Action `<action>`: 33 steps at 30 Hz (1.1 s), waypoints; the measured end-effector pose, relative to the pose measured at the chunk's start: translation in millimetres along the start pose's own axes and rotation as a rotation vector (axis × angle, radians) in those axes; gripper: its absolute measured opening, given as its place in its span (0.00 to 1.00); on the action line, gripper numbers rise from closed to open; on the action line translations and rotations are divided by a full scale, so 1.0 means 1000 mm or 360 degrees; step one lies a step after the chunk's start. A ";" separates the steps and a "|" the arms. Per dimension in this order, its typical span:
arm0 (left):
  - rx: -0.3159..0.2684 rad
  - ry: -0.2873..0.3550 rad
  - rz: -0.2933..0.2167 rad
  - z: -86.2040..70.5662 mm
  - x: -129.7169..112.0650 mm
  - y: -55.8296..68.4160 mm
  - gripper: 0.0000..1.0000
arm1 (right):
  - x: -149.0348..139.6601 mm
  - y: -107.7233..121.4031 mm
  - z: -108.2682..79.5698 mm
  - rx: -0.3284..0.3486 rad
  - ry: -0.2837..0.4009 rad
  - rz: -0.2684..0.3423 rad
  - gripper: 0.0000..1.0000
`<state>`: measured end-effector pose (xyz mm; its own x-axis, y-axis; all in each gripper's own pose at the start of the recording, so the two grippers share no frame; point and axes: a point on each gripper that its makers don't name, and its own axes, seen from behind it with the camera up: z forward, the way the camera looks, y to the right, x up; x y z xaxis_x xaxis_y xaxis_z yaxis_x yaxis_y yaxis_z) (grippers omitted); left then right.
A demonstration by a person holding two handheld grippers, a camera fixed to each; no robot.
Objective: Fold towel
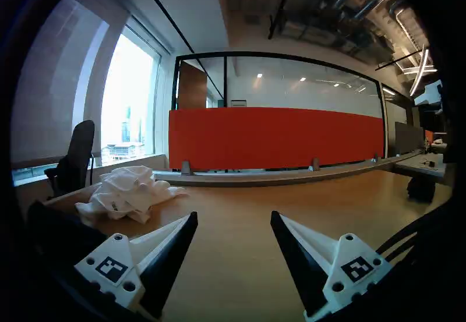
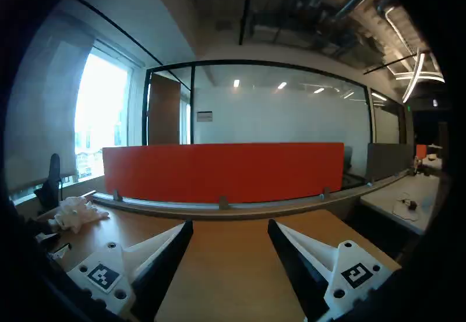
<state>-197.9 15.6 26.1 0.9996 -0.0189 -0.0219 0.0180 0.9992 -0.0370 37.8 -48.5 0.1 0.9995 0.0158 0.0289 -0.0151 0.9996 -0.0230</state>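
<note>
A crumpled white towel [image 1: 131, 193] lies in a heap on the wooden desk [image 1: 244, 217], to the left of my left gripper [image 1: 234, 224] and a short way ahead of it. That gripper is open with bare desk between its fingers. In the right gripper view the same towel [image 2: 74, 212] looks small, far off at the left end of the desk [image 2: 233, 258]. My right gripper [image 2: 230, 232] is open too, held low over the desk and holding nothing.
An orange divider panel [image 1: 274, 137] runs along the desk's back edge. A black office chair [image 1: 73, 162] stands by the window at the left. A dark object [image 1: 420, 187] sits at the desk's right side. Another white desk [image 2: 408, 202] lies to the right.
</note>
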 end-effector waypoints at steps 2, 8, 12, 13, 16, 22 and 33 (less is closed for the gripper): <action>0.0008 -0.0002 -0.0005 0.000 -0.003 -0.002 0.93 | -0.001 0.000 0.000 -0.0001 0.0003 0.0000 1.00; 0.0017 0.0012 -0.0016 0.000 -0.005 -0.005 0.93 | 0.000 0.000 0.002 -0.0010 0.0003 -0.0007 1.00; 0.0023 0.0023 -0.0016 0.001 -0.005 -0.006 0.93 | 0.000 0.000 0.002 -0.0009 0.0006 -0.0009 1.00; 0.0019 0.0025 -0.0009 0.000 -0.005 -0.005 0.93 | 0.001 0.001 0.002 -0.0010 0.0007 -0.0009 1.00; 0.0010 0.0030 0.0003 0.000 -0.005 -0.003 0.93 | 0.001 0.003 0.001 -0.0016 0.0010 -0.0007 1.00; 0.0008 0.0031 0.0003 0.000 -0.004 -0.002 0.93 | 0.002 0.009 0.000 -0.0027 0.0018 0.0013 1.00; 0.0008 0.0030 0.0006 0.002 -0.006 -0.003 0.94 | 0.010 0.021 -0.001 -0.0029 0.0070 -0.0009 1.00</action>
<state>-203.6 13.2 28.0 0.9990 -0.0159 -0.0410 0.0146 0.9994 -0.0321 47.2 -27.1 -1.4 0.9999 0.0086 -0.0149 -0.0092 0.9991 -0.0409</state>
